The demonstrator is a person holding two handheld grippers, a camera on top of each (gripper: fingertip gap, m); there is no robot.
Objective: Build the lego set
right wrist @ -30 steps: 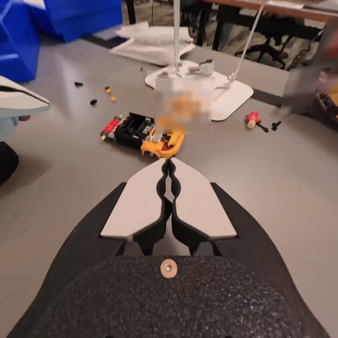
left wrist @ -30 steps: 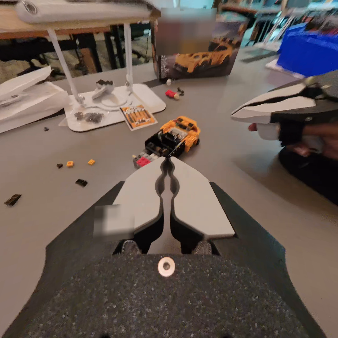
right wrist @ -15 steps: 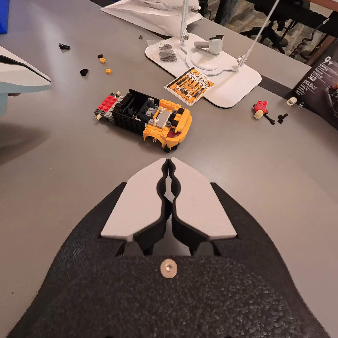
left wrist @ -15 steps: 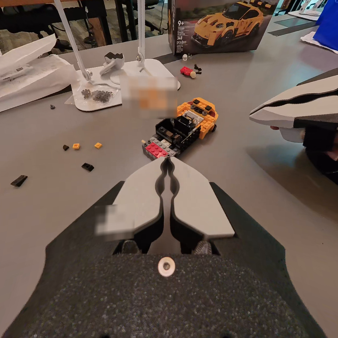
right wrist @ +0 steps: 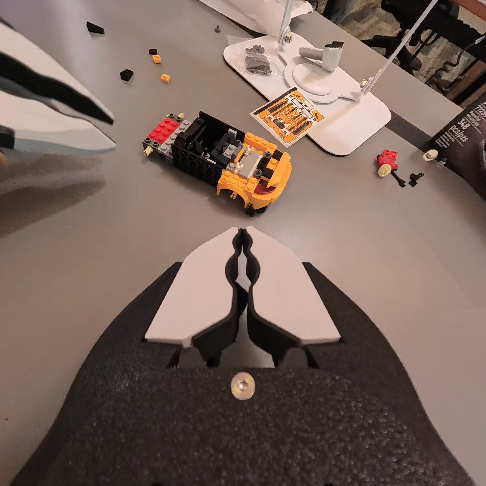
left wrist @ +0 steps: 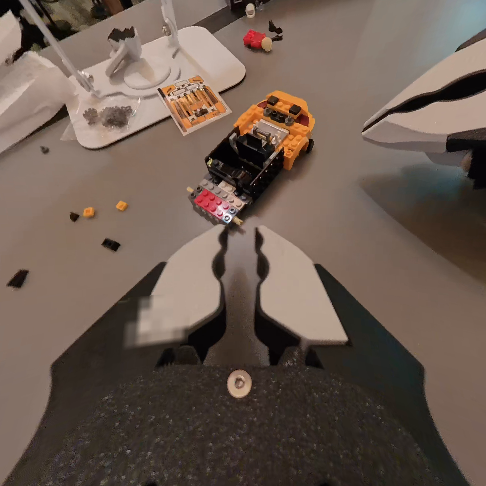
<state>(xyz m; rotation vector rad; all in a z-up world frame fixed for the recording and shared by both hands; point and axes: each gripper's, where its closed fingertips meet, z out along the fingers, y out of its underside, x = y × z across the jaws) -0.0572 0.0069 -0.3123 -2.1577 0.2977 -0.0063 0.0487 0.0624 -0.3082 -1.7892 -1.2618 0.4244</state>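
Dark box cut off at the right edge; bagged grey parts indistinct

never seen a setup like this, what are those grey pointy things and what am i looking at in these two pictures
Each picture comes from a camera mounted on a hand-held gripper, a two-finger tool a person holds, one per hand. The grey wedges at the bottom are that tool's fingers.

The left wrist view shows the left hand-held gripper with its fingers parted, holding nothing. The right wrist view shows the right hand-held gripper with its fingers closed together, also holding nothing. Each tool also appears at the edge of the other's picture.

On the grey table lies a half-built orange and black toy brick car, with an orange sticker sheet, a white flat stand base and small loose orange and black bricks scattered nearby.
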